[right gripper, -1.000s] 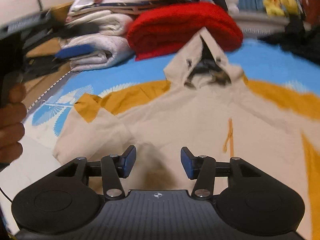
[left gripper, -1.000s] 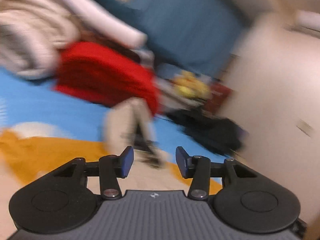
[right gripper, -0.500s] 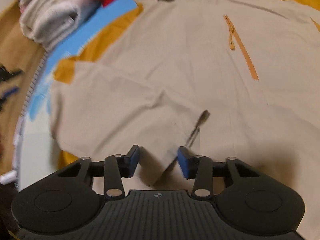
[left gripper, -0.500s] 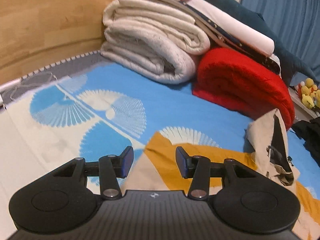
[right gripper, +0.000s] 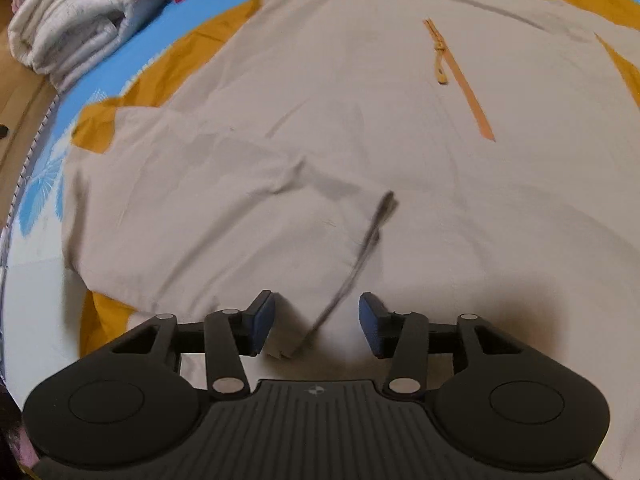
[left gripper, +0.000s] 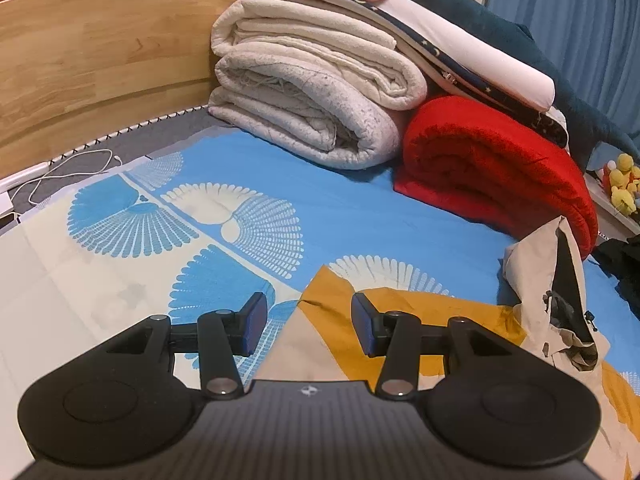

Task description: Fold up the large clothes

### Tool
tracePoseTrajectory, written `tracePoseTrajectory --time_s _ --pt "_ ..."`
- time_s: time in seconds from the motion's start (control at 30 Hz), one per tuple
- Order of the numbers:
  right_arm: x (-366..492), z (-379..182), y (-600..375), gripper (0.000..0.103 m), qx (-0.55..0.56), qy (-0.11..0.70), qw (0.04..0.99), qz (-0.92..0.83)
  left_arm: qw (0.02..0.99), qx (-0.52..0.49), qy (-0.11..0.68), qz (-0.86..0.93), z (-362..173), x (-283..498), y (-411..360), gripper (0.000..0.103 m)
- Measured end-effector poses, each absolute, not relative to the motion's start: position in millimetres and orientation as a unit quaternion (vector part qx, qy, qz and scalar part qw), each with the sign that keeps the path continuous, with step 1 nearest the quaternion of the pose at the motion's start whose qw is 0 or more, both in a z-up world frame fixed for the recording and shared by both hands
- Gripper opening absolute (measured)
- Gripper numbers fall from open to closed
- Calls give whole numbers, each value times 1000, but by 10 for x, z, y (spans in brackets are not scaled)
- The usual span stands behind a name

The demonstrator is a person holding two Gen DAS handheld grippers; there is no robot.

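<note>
Your big jacket (right gripper: 360, 128) lies flat on the bed (left gripper: 360, 200). One sleeve is already folded in. Your right tongs (right gripper: 316, 322) are open, right above the sleeve's cuff (right gripper: 360, 256). Your left tongs (left gripper: 306, 322) are open too, near the jacket's yellow shoulder. Next, I think, pinch the cloth and fold again.

A big blue bed sheet (left gripper: 360, 208) with white fan shapes covers the bed. At the back sit folded white blankets (left gripper: 312, 92) and a red blanket (left gripper: 492, 168). A wooden headboard (left gripper: 100, 60) stands behind. A white cable (left gripper: 68, 168) lies nearby.
</note>
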State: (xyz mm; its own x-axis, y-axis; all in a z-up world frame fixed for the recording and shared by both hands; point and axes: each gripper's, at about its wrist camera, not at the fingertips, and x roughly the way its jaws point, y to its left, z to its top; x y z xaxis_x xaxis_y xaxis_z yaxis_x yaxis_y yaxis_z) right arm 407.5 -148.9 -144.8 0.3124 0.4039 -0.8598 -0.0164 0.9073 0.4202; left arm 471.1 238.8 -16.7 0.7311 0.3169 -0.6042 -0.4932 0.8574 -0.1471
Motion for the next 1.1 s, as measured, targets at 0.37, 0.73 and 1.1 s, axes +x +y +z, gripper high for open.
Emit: tracePoseTrajectory --time_s 0.37,0.73,1.1 --pt "4339 -603 -1883 0 104 340 925 134 921 -146 286 218 -159 4705 2371 51" --pt "4777 -665 -3199 7 105 309 939 -111 910 -147 374 97 -512 4887 2082 51" --pt "4751 -1466 -3344 39 339 446 825 -76 840 -24 540 56 -1438 5029 1708 55"
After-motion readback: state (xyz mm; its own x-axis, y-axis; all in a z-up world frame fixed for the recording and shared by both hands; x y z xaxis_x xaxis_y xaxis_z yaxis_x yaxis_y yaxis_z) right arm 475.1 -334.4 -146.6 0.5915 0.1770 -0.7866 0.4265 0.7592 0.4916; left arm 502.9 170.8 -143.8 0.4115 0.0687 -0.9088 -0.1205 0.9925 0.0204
